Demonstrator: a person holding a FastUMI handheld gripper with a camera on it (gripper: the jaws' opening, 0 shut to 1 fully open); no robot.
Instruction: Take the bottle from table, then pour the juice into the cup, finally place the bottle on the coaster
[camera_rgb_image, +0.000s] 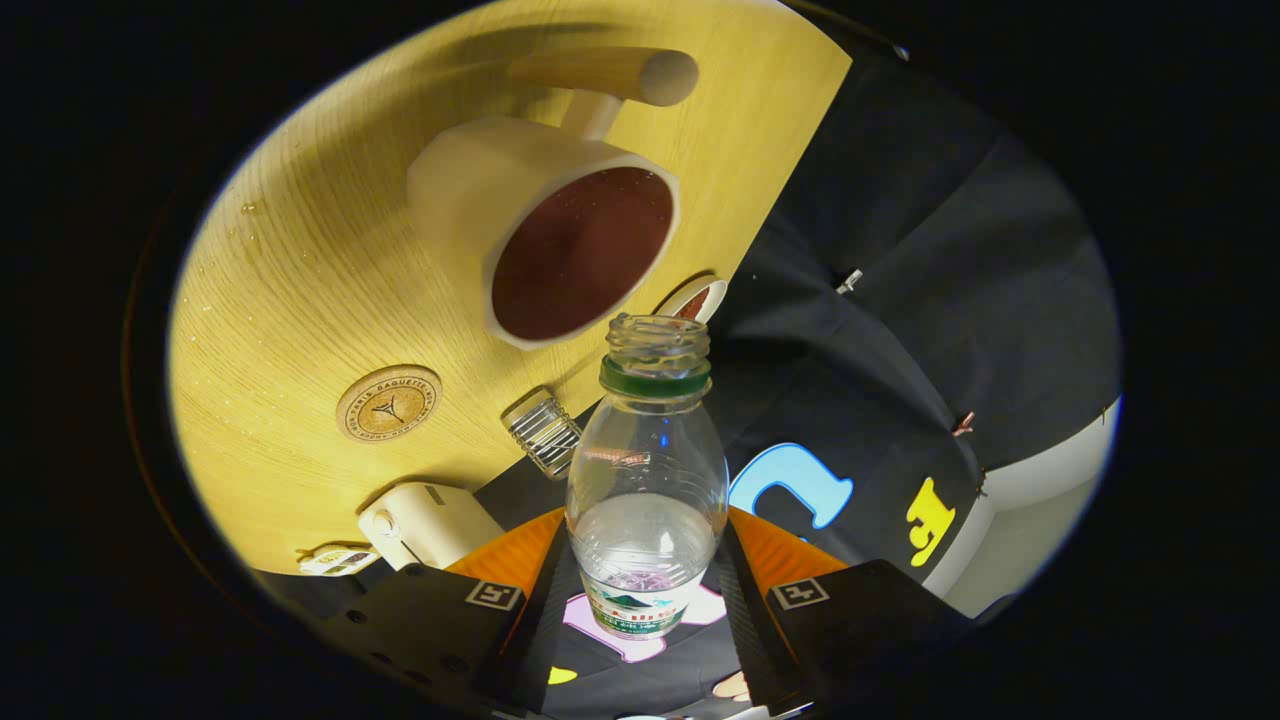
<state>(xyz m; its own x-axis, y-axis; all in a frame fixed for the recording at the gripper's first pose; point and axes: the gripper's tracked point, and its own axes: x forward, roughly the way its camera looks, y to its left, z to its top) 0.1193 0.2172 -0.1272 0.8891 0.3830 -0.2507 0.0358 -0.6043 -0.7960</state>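
Observation:
A clear plastic bottle (647, 480) with a green neck ring and no cap sits between the fingers of my gripper (645, 590), which is shut on its lower body. Some clear liquid rests in the bottle. The whole scene is tilted. Just beyond the bottle's mouth stands a cream cup (545, 225) with a dark brown inside. A round cork coaster (389, 402) lies flat on the wooden table (300, 260), off to the side of the bottle's neck and nearer than the cup.
A wooden cylinder on a cream stand (610, 80) rises behind the cup. A small ribbed clear glass (543, 431) lies beside the bottle. A cream box (430, 522) sits at the table edge. A small round dish (693, 298) sits near the wall.

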